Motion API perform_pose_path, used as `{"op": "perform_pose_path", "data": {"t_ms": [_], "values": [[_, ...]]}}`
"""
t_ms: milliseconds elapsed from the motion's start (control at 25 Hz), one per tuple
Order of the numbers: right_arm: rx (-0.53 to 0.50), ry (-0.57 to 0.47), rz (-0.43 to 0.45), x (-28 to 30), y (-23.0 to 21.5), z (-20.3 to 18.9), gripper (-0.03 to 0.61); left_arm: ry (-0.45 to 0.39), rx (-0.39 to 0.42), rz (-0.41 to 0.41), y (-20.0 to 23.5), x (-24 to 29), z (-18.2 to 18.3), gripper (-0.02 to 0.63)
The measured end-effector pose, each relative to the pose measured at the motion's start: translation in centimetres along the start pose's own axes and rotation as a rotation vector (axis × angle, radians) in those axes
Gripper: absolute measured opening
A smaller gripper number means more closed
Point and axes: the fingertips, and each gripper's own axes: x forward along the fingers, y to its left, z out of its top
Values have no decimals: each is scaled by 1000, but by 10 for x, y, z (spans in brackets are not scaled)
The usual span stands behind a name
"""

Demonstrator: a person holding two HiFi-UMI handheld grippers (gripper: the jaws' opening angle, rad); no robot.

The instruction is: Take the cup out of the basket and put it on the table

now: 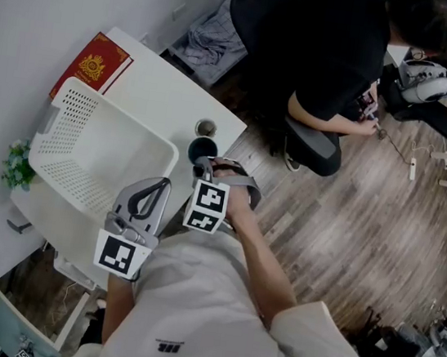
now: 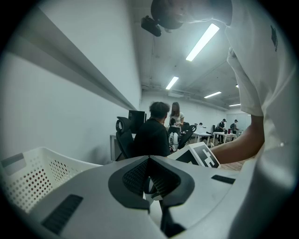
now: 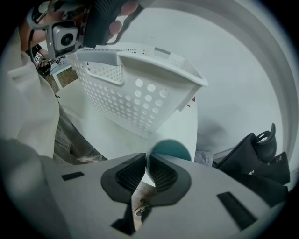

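The dark teal cup [image 1: 203, 149] is outside the white basket [image 1: 74, 124], over the table's [image 1: 161, 91] right edge. My right gripper [image 1: 206, 164] is shut on the cup's rim. In the right gripper view the pads pinch the cup [image 3: 172, 148] wall between them, with the basket [image 3: 135, 93] behind; I cannot tell if the cup rests on the table. My left gripper [image 1: 160, 184] hovers by the basket's near corner with its jaws together and nothing in them. In its own view the left gripper [image 2: 149, 161] points over the basket rim [image 2: 32, 161] into the room.
A small round jar [image 1: 206, 127] stands just beyond the cup. A red book [image 1: 92, 64] lies at the table's far corner and a small green plant [image 1: 17, 165] sits left of the basket. A person in black [image 1: 342, 42] sits on a chair to the right.
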Motion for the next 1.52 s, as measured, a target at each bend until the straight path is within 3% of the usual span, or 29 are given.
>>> {"op": "perform_pose_path", "data": {"t_ms": [1520], "values": [[-2, -15, 13, -10, 3, -5, 38, -5, 13, -13, -6, 0, 0, 9]]}}
